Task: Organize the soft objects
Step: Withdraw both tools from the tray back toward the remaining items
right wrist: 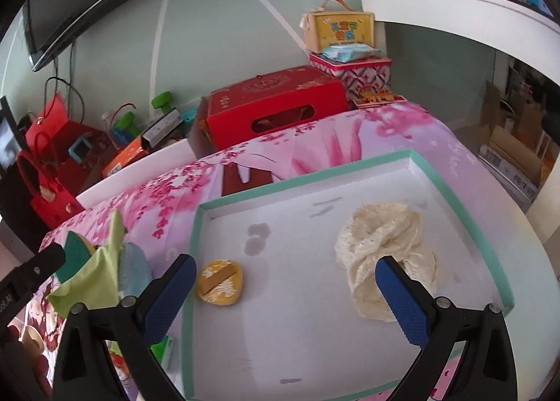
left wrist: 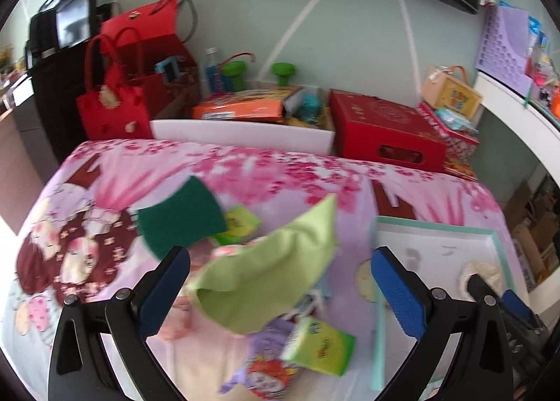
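Note:
A light green cloth lies crumpled on the pink bedspread between the open jaws of my left gripper. A dark green scouring pad lies behind it to the left, and a green tissue pack lies in front. My right gripper is open and empty over a white tray with a teal rim. In the tray lie a cream lace cloth and a yellow round sponge. The green cloth and a pale blue cloth show left of the tray.
Red boxes, a red bag and a white bin of clutter stand beyond the bed's far edge. A white shelf is at the right. The tray also shows in the left wrist view.

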`<state>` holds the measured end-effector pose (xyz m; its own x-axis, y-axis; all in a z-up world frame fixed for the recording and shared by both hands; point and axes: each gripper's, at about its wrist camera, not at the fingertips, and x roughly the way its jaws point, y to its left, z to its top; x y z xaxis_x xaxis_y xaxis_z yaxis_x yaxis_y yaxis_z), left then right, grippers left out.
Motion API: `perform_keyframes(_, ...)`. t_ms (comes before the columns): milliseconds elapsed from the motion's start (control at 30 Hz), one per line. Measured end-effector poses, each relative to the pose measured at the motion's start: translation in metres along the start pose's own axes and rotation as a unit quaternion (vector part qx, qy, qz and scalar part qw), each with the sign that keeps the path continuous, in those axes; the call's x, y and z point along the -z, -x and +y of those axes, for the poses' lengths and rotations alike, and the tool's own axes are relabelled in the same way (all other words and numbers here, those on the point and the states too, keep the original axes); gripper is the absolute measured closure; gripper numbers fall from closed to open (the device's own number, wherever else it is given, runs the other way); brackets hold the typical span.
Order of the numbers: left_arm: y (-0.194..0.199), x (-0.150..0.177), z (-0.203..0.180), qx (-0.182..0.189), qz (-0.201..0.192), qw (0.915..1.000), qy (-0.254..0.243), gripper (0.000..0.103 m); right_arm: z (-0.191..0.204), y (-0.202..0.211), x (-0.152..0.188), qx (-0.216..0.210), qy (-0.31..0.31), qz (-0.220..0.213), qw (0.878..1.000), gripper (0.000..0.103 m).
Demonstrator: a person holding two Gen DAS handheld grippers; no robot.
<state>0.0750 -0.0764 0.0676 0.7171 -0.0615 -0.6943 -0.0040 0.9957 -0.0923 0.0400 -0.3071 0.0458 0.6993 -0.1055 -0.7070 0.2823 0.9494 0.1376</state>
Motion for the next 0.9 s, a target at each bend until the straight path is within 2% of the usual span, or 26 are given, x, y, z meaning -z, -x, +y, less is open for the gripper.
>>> perform_keyframes(100,0.002,-0.002,0.024,-0.019,0.006,0.9996,0.019,0.0,0.003,0.001,0.0,-0.039,-0.011,0.008,0.999,0.0)
perform_keyframes(233,0.006,-0.002,0.067,-0.061,0.007,0.996,0.065,0.0,0.016,0.001,0.003,-0.035,0.003,0.015,0.999,0.0)
perform_keyframes(367,0.006,0.001,0.09,-0.094,0.016,0.9921,0.082,0.0,0.031,0.001,0.006,-0.067,0.013,0.026,0.997,0.0)
perform_keyframes(733,0.008,0.026,0.131,-0.092,0.046,0.9868,0.126,0.0,0.086,-0.001,0.03,-0.121,0.07,0.066,0.988,0.0)
perform_keyframes(900,0.001,0.036,0.139,-0.09,0.068,0.9852,0.129,0.0,0.108,-0.003,0.044,-0.133,0.096,0.084,0.983,0.0)
